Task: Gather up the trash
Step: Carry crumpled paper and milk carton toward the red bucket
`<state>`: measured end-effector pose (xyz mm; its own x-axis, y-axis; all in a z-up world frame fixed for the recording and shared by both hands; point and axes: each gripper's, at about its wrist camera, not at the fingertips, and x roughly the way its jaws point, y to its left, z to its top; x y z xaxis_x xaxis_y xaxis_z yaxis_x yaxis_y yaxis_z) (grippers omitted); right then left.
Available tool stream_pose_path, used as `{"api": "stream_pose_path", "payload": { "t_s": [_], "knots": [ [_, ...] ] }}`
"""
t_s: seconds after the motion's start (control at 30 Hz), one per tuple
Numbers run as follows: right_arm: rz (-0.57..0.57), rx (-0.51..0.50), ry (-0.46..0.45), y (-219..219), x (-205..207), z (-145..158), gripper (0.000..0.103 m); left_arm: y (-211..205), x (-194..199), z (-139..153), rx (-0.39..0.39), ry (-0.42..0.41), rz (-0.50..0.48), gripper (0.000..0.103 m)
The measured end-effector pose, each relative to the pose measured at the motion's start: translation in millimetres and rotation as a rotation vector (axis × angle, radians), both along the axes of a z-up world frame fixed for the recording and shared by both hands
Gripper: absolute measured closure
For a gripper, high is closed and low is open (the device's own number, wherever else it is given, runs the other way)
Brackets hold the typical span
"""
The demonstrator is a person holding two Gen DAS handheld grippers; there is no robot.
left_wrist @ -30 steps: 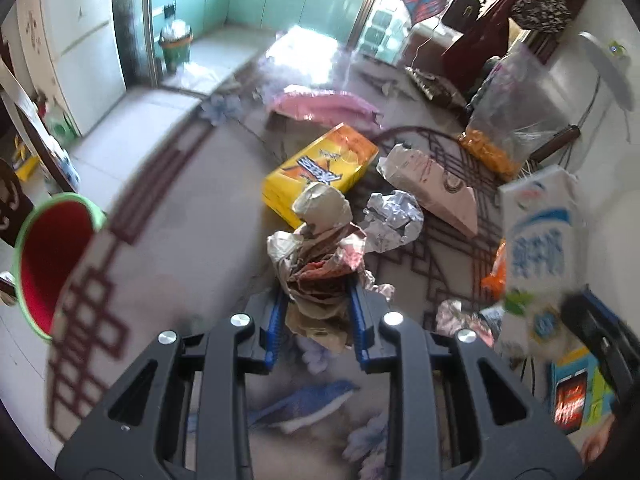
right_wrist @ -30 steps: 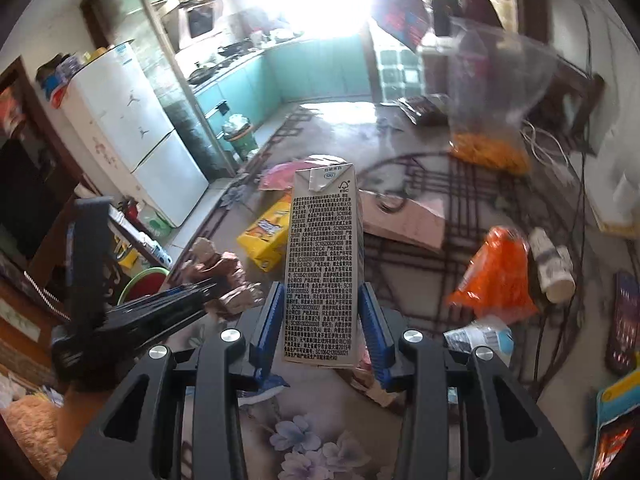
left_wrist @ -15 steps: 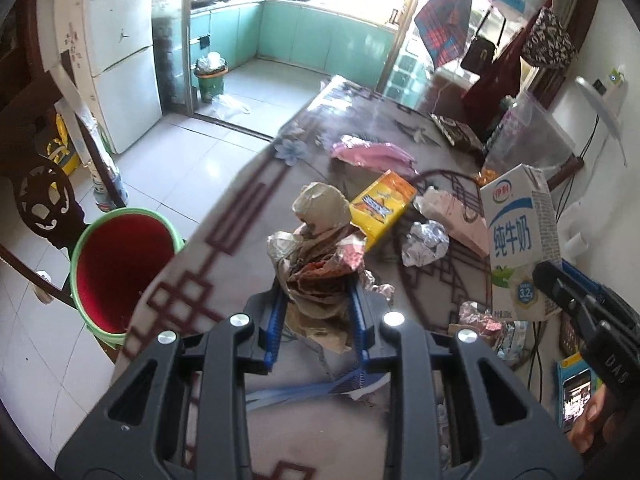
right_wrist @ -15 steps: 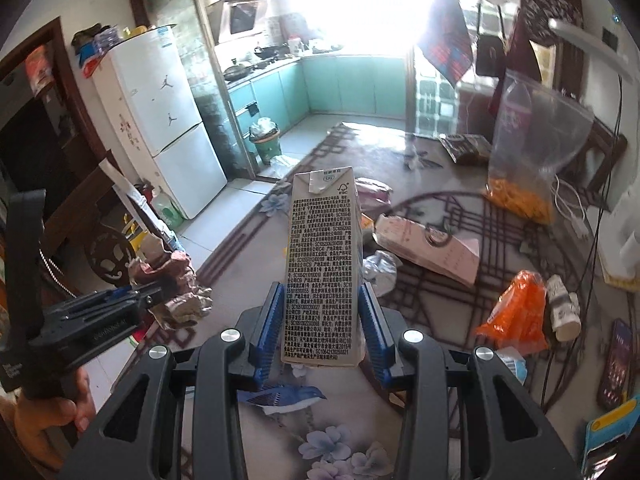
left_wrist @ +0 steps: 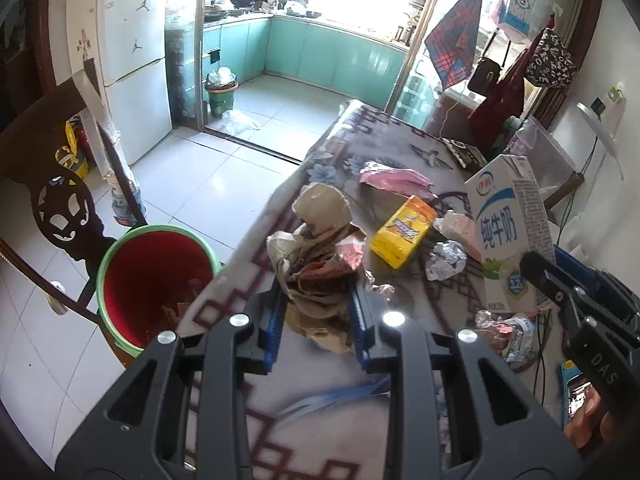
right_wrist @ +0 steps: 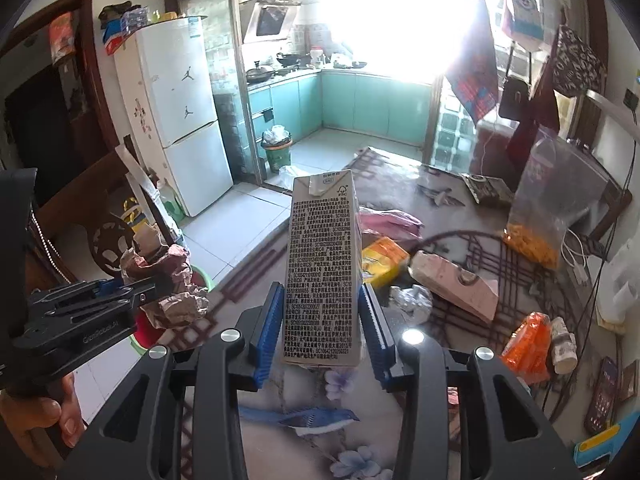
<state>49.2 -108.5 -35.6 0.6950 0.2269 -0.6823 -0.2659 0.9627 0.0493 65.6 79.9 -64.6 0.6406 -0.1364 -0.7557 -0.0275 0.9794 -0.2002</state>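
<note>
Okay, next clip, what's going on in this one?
A person is clearing rubbish off a cluttered table with a gripper in each hand. The left gripper is shut on a crumpled paper wad; the right gripper is shut on an upright milk carton. Both are held above the table. A red bin with a green rim stands on the floor at the table's edge. A yellow box and foil ball remain.

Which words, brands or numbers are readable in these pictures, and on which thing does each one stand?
"纯牛奶": front of the milk carton.
"3.2": blue badge low on the same carton.
"FSC": top of the carton's back panel.
"DAS": body of the right gripper.
Dense print on the carton's back: too small to read.
Yellow box: lettering blurred.
</note>
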Motion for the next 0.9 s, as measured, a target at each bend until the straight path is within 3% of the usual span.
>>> {"api": "stream_pose_path", "payload": {
  "t_s": [0.4,0.9],
  "knots": [
    [0.011,-0.002,0.014,65,15,-3,0.065,55,8,-3,0.073,-0.006,0.006,0.075],
    [0.050,-0.017,0.046,142,38,-15,0.065,123,21,-10,0.071,0.004,0.021,0.075]
  ]
}}
